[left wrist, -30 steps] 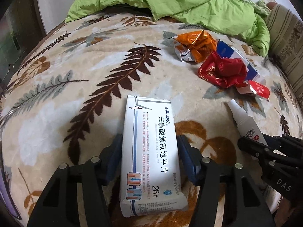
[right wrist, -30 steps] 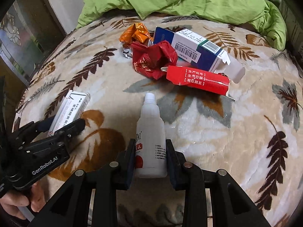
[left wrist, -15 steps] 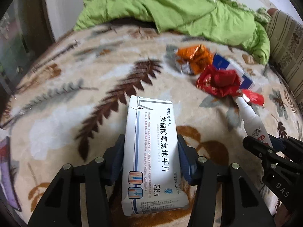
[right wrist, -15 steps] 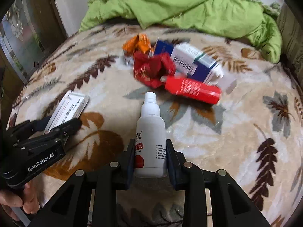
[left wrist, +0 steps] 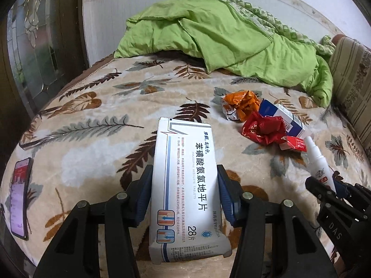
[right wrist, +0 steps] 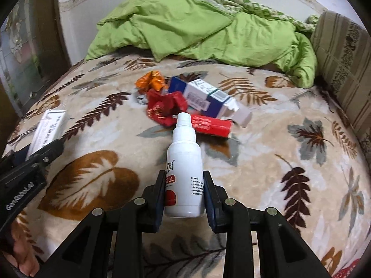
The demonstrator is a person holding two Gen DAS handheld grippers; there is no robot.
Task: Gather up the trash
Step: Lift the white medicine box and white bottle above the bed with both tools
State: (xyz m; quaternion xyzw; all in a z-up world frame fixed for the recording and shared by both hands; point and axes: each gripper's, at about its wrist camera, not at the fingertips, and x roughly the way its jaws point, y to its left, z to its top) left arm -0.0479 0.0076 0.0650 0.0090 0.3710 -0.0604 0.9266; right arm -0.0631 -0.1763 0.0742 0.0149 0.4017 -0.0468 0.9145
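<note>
Now my left gripper (left wrist: pixel 184 199) has its fingers clamped on the pill box (left wrist: pixel 185 183), my right gripper (right wrist: pixel 184 193) on the white bottle (right wrist: pixel 184 173), both lifted off the bed (right wrist: pixel 278 162); more wrappers (right wrist: pixel 165 108) wait mid-bed.

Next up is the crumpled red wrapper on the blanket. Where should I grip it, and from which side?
Take the crumpled red wrapper by its bunched top folds, coming from above: it lies low on the blanket, crowded by the blue box and red carton.
</note>
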